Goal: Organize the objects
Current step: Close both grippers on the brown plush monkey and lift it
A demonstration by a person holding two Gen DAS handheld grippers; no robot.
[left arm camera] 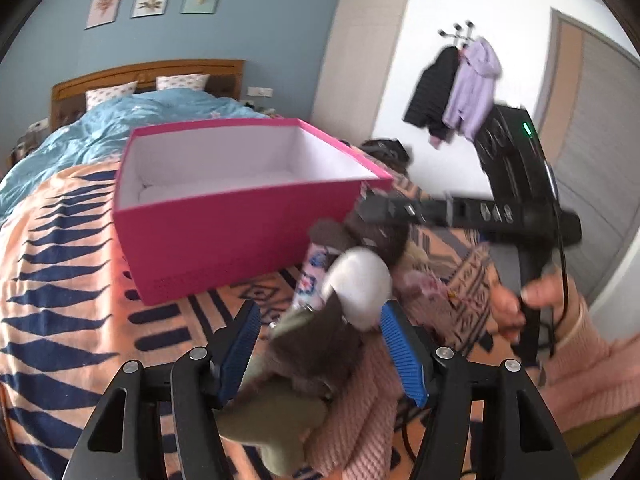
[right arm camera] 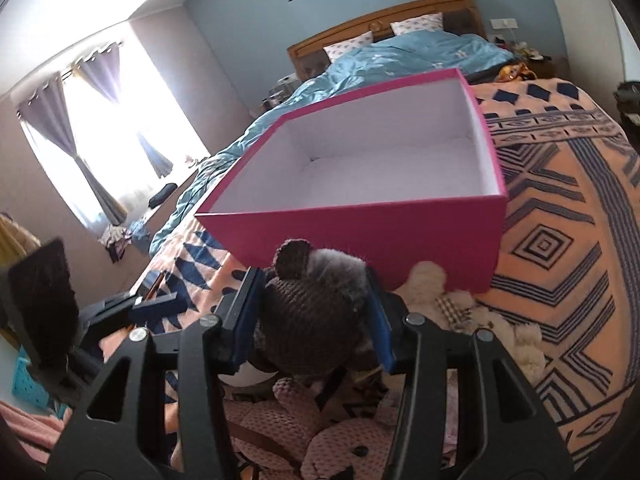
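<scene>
A brown knitted bear (right arm camera: 312,320) with grey fur, a white muzzle and a green garment hangs in front of the empty pink box (right arm camera: 352,208). My right gripper (right arm camera: 316,304) is shut on the bear's head, a blue pad on each side. In the left wrist view the right gripper (left arm camera: 380,220) reaches in from the right, by the pink box (left arm camera: 224,220). The bear's body (left arm camera: 312,352) hangs between the fingers of my left gripper (left arm camera: 320,320), which stands open with a gap at the left pad. The left gripper (right arm camera: 156,304) shows at the left of the right wrist view.
The box sits on an orange and navy patterned blanket (right arm camera: 560,240) on the bed. A pink knitted toy (right arm camera: 280,420) and a white fluffy toy (right arm camera: 432,280) lie beneath and beside the bear. A hand (left arm camera: 516,308) in a pink sleeve holds the right gripper. Jackets (left arm camera: 460,88) hang on the wall.
</scene>
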